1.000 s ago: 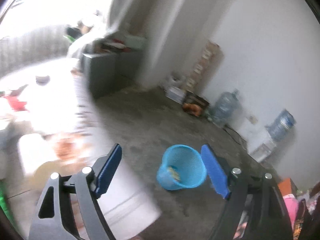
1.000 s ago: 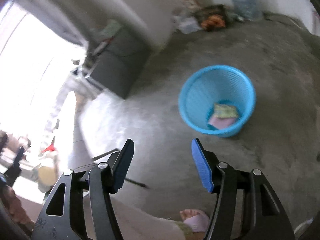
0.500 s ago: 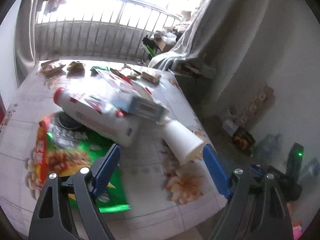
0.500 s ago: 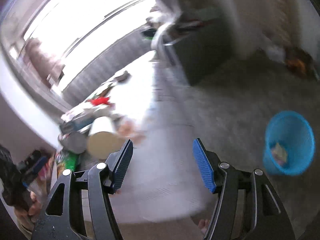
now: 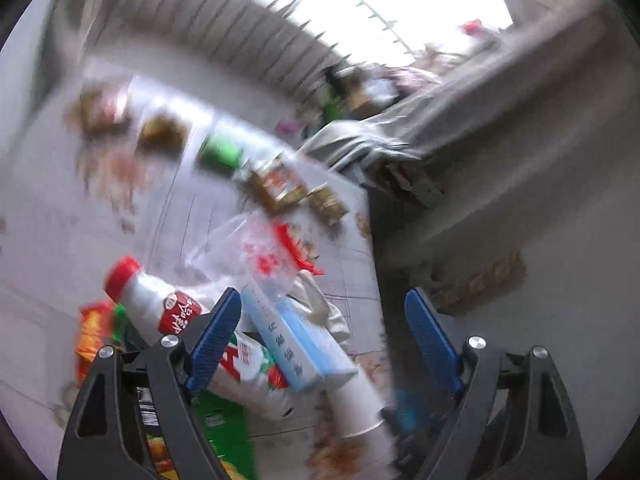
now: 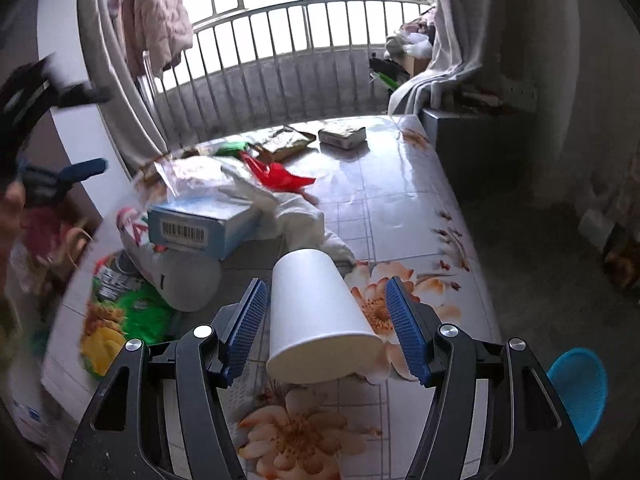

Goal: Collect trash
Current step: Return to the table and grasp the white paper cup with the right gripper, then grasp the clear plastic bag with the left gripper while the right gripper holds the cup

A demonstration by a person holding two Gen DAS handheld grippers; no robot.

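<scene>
Cup point(image 6: 316, 316) lies on its side on the floral table point(image 6: 400, 208), seen from the right wrist camera. The right gripper point(image 6: 326, 330) hangs around it with fingers spread wide, one on each side of the cup, neither touching. The cup's long axis runs roughly along the fingers, tilted a little: its open mouth faces the camera and slightly right, its closed base points away toward the balcony railing. Just behind the cup's base lies white cloth; to the cup's left are a blue box point(image 6: 200, 224) and a white bottle point(image 6: 180, 280). A blue bin point(image 6: 580, 388) shows on the floor, well to the cup's right and below the table edge. To grip well, I judge the fingers should close gently across the cup's middle, since thin paper walls crush easily and the rim end is widest.

From the blurred left wrist camera, the left gripper point(image 5: 322, 340) is also spread open and holds nothing. The cup point(image 5: 360, 408) appears low between its fingers, beside the box point(image 5: 296, 340) and bottle point(image 5: 160, 304).
</scene>
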